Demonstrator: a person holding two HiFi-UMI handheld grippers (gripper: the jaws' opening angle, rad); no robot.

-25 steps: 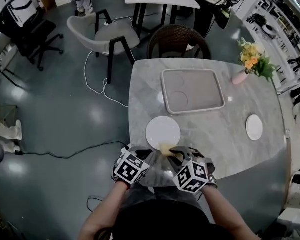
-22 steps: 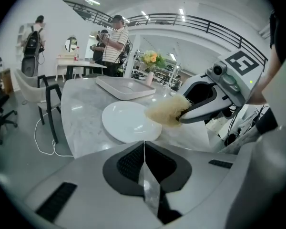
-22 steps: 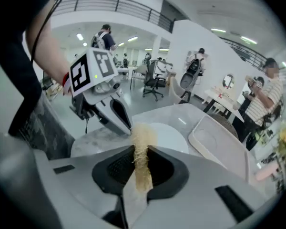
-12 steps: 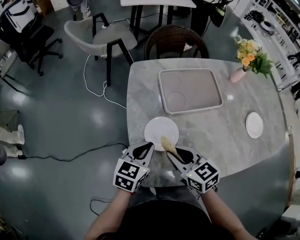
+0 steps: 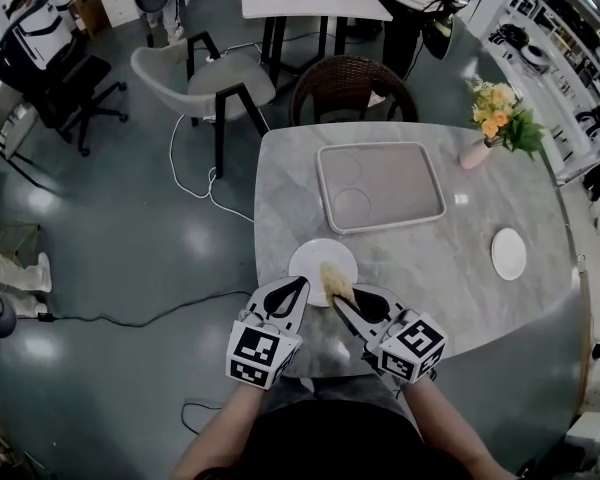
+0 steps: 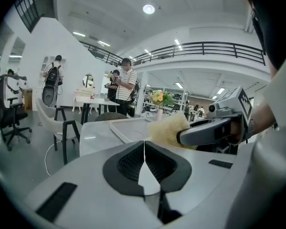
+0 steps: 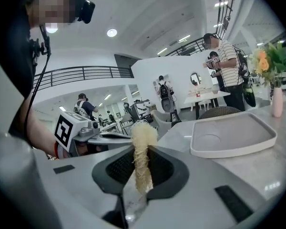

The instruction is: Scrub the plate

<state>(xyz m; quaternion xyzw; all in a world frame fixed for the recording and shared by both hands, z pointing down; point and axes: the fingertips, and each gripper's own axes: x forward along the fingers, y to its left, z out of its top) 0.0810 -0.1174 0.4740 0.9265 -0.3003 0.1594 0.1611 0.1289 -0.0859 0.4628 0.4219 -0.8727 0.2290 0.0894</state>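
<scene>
Plate point(image 5: 315, 258) is sitting at the near-left edge of the marble tabletop point(image 5: 430, 278), right in front of the person. The right gripper point(image 5: 338, 303) comes in from about 5 o'clock of the plate. It's clamped on a pale yellow fibrous scrubber point(image 5: 332, 279), and the loose end of that lies over the plate's lower right part. In the right gripper view the fibres are squeezed flat between the two jaws and stick up past the tips.

The left gripper point(image 5: 298, 288) is at roughly 7 o'clock of the plate, its tip over the plate's near-left rim. Its own view shows the jaws closed, tips meeting in a thin line. There's a white wedge just behind the tips that might be the plate underneath, but I honestly can't tell.

The other stuff is well apart from all this. There's an empty-looking grey tray point(image 5: 400, 178) at 12 to 1 o'clock of the plate, a small white plate point(image 5: 507, 253) out at 3 o'clock and a pink vase point(image 5: 476, 153) with flowers at 2 o'clock.
</scene>
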